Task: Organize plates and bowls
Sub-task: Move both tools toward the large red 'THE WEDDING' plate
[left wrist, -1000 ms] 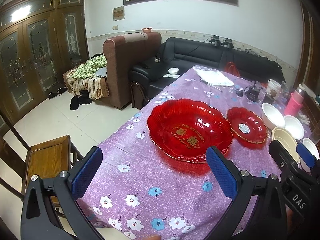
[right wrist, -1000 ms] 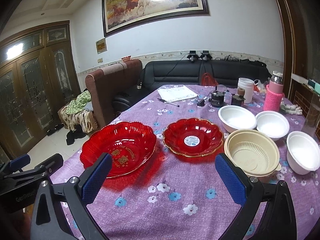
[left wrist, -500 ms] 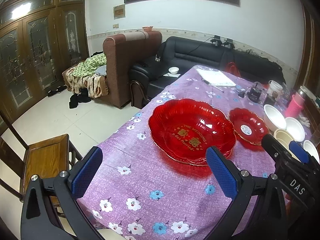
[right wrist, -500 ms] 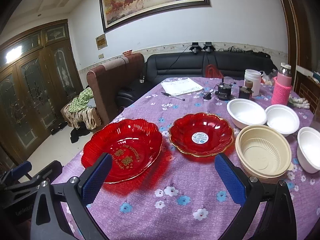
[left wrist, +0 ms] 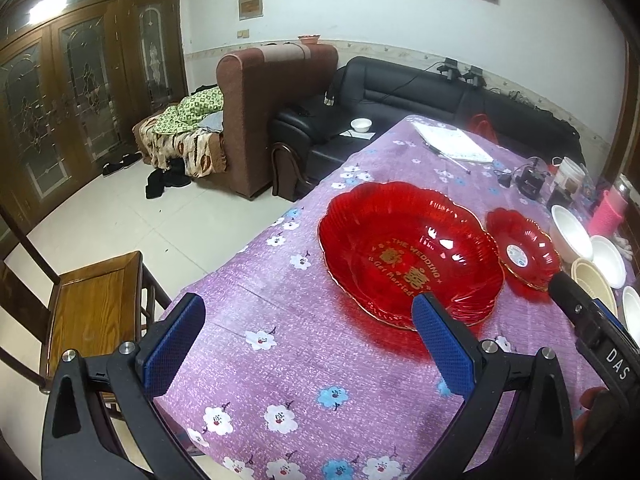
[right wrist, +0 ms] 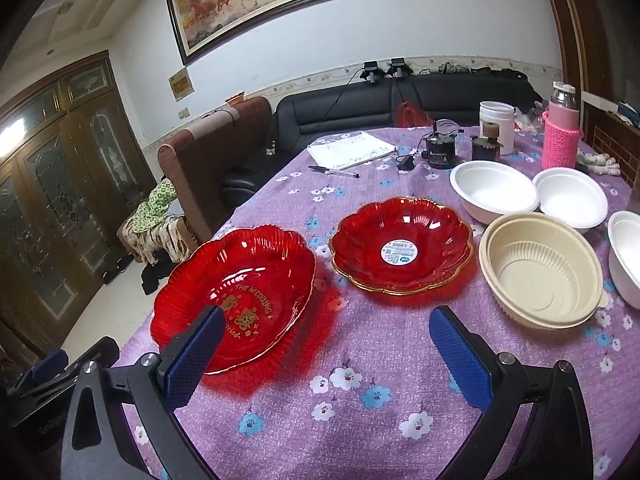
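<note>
Your left gripper (left wrist: 308,336) hangs over the near end of the purple flowered tablecloth (left wrist: 280,360), its blue-padded fingers spread wide with nothing between them. Only your left wrist view takes in the wooden chair (left wrist: 92,304) at the table's corner and the tiled floor; it squeezes the bowls into its right edge. Your right gripper (right wrist: 326,344) is likewise spread apart and empty, and its view lays the whole row out: the large red plate (right wrist: 240,292) nearest on the left, the small red plate (right wrist: 402,244) just beside it, then the beige bowl (right wrist: 540,268), with three white bowls (right wrist: 494,192) behind and to its right. The large plate carries gold lettering, "THE WEDDING" and "Get Married". The small plate has a round white sticker at its centre, too small to read. "DAS" shows on your right gripper's body in the left view.
</note>
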A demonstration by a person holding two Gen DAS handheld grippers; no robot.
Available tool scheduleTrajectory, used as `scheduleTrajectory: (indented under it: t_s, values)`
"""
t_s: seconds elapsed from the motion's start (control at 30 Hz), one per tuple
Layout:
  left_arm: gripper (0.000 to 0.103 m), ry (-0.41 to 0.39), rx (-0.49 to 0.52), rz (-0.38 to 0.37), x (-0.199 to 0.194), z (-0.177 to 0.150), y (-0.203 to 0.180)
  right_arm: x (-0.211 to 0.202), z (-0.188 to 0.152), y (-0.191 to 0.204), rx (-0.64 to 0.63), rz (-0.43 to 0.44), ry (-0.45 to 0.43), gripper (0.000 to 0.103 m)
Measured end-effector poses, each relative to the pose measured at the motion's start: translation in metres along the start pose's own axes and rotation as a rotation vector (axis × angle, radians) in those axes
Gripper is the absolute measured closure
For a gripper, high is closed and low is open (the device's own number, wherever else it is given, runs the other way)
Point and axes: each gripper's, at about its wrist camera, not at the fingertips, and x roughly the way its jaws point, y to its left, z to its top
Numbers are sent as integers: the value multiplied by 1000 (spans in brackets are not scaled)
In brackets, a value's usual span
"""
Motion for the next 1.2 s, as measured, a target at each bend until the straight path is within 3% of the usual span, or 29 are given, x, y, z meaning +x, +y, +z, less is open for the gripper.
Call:
scheduleTrajectory:
  t_s: [1.2]
  values:
    - [0, 62, -16, -7, 38, 12, 6, 38, 6, 8, 30, 4, 71, 1]
